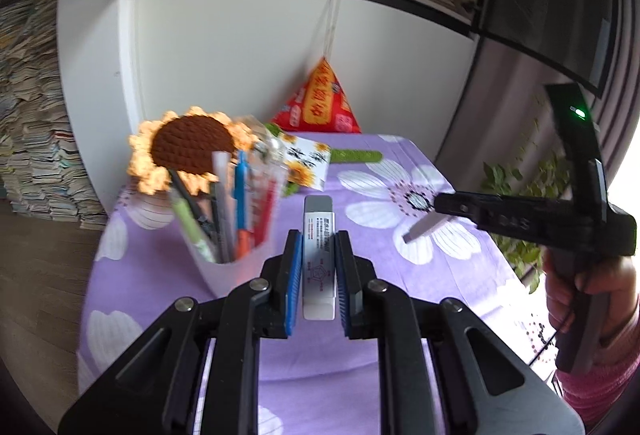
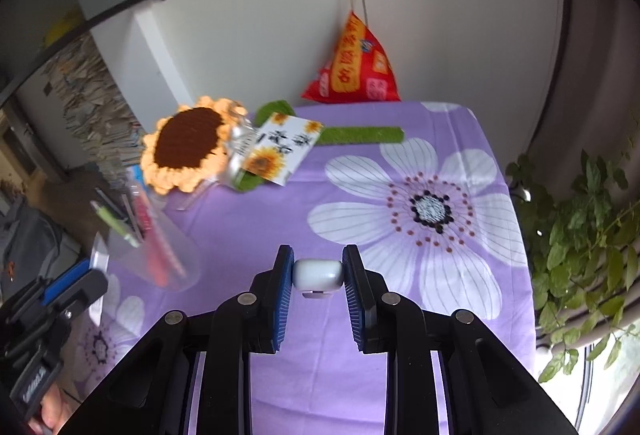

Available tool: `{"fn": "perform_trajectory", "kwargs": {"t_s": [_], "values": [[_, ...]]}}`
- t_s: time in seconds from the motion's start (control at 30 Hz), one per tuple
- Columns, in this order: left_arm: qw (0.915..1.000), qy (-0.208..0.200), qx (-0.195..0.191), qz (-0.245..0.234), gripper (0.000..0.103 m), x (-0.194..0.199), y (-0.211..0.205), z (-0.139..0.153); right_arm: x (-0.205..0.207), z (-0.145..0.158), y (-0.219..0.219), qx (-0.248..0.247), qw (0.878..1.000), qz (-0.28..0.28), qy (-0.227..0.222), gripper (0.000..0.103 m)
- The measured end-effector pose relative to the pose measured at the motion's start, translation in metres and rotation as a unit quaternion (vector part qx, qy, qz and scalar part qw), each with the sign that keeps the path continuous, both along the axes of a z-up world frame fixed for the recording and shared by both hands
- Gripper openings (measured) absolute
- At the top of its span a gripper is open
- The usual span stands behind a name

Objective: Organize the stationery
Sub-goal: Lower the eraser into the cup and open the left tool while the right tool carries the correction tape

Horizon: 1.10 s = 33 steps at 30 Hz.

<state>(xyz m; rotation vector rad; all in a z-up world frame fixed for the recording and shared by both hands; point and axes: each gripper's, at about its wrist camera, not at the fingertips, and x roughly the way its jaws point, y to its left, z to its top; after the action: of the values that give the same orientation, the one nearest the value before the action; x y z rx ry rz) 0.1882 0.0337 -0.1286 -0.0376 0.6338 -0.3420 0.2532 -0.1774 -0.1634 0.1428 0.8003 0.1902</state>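
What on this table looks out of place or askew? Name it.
The pen cup leans over rather than standing upright, its pens fanning out. The crocheted sunflower lies flat on the purple tablecloth instead of standing, beside a card. Nothing looks spilled or broken.

Left gripper (image 1: pixel 318 255) tipped down, blue pads squeezed on a white eraser (image 1: pixel 319 259), right gripper (image 2: pixel 318 273) tipped down too, pads pinching a small white cap (image 2: pixel 318 273), both held above the table

White eraser (image 1: pixel 319 259) upright; perhaps a cap (image 2: pixel 318 273); pen cup (image 1: pixel 224 235)
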Motion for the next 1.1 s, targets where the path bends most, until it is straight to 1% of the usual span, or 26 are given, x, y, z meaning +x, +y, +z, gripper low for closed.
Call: {"fn": "perform_trajectory", "kwargs": {"t_s": [0.23,0.33,0.5,0.6,0.77,1.1], "values": [[0.9984,-0.027,-0.010,0.049,0.014,0.010,0.035,0.016,-0.018,0.015,0.024,-0.010,0.999,0.036,-0.021,0.026],[0.9979,-0.025,-0.022,0.056,0.014,0.023,0.043,0.017,-0.022,0.015,0.031,-0.011,0.999,0.043,-0.020,0.026],[0.9976,-0.013,-0.031,0.060,0.014,0.044,0.046,0.006,-0.028,0.015,0.032,-0.013,0.999,0.044,-0.019,0.026],[0.9970,-0.003,-0.050,0.060,0.014,0.055,0.050,-0.002,-0.032,0.019,0.031,-0.016,0.999,0.042,-0.023,0.026],[0.9954,-0.011,-0.062,0.072,0.014,0.063,0.051,-0.013,-0.034,0.024,0.031,-0.016,0.999,0.040,-0.029,0.026],[0.9961,-0.004,-0.052,0.071,0.015,0.063,0.049,-0.025,-0.033,0.027,0.040,-0.016,0.998,0.049,-0.032,0.026]]}}
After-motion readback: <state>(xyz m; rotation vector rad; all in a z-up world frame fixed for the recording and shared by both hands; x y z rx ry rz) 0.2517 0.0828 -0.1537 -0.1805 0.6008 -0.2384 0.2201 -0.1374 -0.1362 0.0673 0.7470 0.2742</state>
